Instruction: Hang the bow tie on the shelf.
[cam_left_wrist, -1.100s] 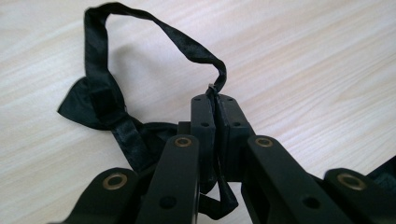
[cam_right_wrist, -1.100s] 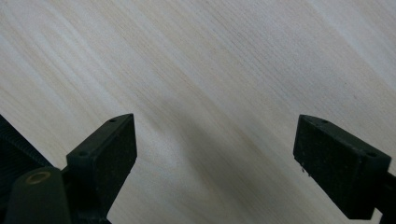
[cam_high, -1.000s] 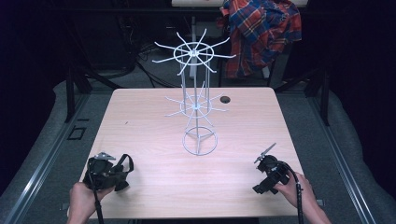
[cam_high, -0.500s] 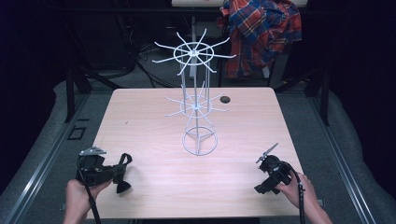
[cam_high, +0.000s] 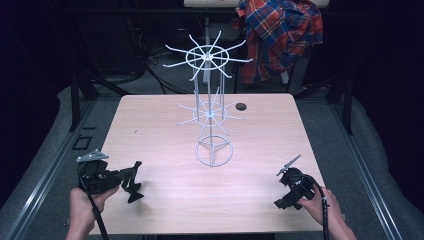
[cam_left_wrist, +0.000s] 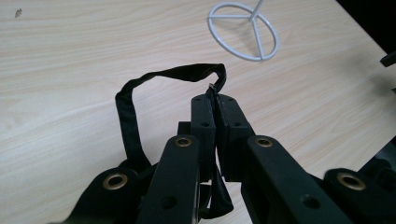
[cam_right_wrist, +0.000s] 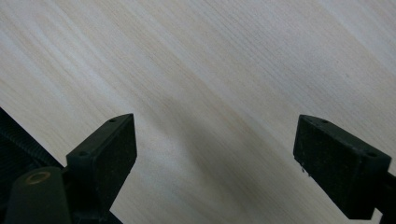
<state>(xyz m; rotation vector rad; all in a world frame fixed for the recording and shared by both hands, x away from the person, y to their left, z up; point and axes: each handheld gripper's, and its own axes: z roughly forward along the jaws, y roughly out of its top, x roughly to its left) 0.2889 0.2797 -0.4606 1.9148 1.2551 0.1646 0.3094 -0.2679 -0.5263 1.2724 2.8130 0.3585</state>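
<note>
My left gripper (cam_high: 134, 174) is near the table's front left corner, shut on a black strap (cam_high: 133, 191) that hangs from its jaws toward the tabletop. In the left gripper view the jaws meet at the strap's end, and the strap (cam_left_wrist: 127, 108) curls in a loop to the left of the left gripper (cam_left_wrist: 215, 100). A white wire rack (cam_high: 212, 150) with two tiers of spokes stands mid-table; its ring base (cam_left_wrist: 243, 31) lies ahead of the left gripper. My right gripper (cam_high: 281, 189) rests at the front right, open, with bare wood between its jaws in the right gripper view (cam_right_wrist: 215, 140).
The wooden table (cam_high: 150, 125) has a dark round grommet (cam_high: 241, 106) near its far edge. A plaid shirt (cam_high: 280, 35) hangs behind the table. Dark floor and metal rails surround the table.
The left gripper has risen and drifted slightly left, carrying the black strap up with it. The right gripper has stayed where it was.
</note>
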